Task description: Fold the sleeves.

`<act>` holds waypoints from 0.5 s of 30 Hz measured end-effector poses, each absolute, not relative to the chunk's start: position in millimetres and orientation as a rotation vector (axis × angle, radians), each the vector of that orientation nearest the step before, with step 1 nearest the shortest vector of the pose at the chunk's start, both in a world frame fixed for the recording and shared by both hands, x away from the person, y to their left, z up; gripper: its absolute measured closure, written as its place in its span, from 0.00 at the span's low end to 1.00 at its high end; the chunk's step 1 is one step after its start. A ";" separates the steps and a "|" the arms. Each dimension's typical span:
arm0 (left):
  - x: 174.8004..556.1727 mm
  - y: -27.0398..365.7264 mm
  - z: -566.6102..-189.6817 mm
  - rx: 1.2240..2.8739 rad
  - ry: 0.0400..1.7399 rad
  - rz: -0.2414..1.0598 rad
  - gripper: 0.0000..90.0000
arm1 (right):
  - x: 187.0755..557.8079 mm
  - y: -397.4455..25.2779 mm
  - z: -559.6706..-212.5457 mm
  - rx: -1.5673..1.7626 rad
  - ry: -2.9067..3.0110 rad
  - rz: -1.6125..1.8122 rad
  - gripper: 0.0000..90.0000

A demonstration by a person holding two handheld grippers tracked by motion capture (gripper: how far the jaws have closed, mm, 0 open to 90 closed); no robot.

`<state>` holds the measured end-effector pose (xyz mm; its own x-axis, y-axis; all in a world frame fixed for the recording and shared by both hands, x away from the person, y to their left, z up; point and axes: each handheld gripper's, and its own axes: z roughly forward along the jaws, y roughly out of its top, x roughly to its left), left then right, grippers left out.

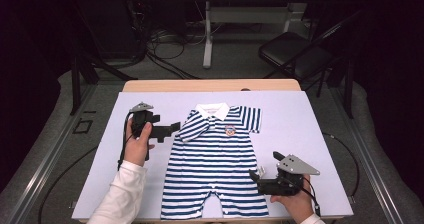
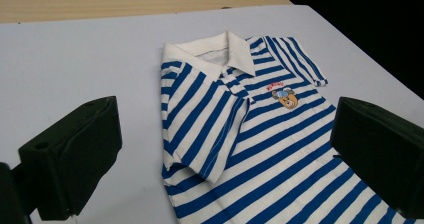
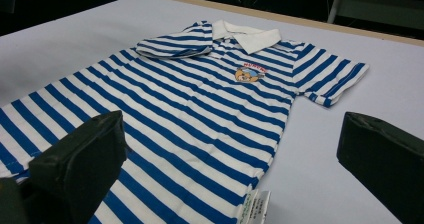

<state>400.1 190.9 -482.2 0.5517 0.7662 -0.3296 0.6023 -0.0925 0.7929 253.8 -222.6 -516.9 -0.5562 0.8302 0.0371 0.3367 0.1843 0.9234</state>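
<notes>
Two grippers are held beside a striped baby romper point(image 1: 216, 164), which is laid flat on the pale mat point(image 1: 310, 134) with its collar toward the far edge and its legs toward the person. Its long axis is thus run from near to far. One sleeve point(image 1: 197, 127) is seen folded in over the chest, just beside the left gripper point(image 1: 172, 128), whose jaws are spread wide and empty. The right gripper point(image 1: 256, 176) is held at the garment's lower side edge, also wide open, with nothing gripped; a side label point(image 3: 254, 207) is seen between its jaws. The flat sleeve point(image 1: 251, 118) is judged nearer the right gripper, well beyond it along the long axis.
</notes>
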 end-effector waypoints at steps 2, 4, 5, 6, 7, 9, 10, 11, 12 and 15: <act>399.2 189.7 -480.9 1.791 1.130 0.210 0.01 | 256.1 -223.3 -513.6 1.104 1.974 1.360 0.00; 398.2 189.2 -479.8 1.805 1.122 0.213 0.01 | 259.3 -224.3 -509.8 1.109 1.961 1.363 0.00; 397.9 189.3 -479.6 1.808 1.121 0.211 0.01 | 260.7 -224.9 -507.9 1.111 1.959 1.353 0.00; 397.8 189.5 -479.5 1.805 1.121 0.207 0.01 | 262.5 -225.1 -506.5 1.112 1.954 1.353 0.00; 397.7 189.8 -479.5 1.801 1.121 0.206 0.01 | 264.1 -225.7 -505.2 1.113 1.956 1.354 0.00; 397.6 190.9 -479.0 1.803 1.120 0.203 0.01 | 267.6 -226.1 -502.7 1.122 1.964 1.355 0.00; 397.5 191.1 -478.9 1.797 1.120 0.204 0.01 | 269.5 -226.0 -501.3 1.124 1.972 1.355 0.00; 397.4 191.5 -478.4 1.796 1.121 0.203 0.01 | 271.6 -225.5 -499.9 1.125 1.974 1.358 0.00; 397.4 192.0 -478.1 1.796 1.121 0.202 0.01 | 274.0 -224.9 -498.5 1.120 1.980 1.365 0.00; 397.7 193.2 -477.6 1.792 1.119 0.203 0.01 | 279.3 -223.0 -493.0 1.111 1.978 1.374 0.00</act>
<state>397.7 193.2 -477.6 0.5623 0.7599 -0.3261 0.5974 -0.1007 0.7956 279.3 -223.0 -493.0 -0.5523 0.8317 0.0577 0.3444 0.1646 0.9243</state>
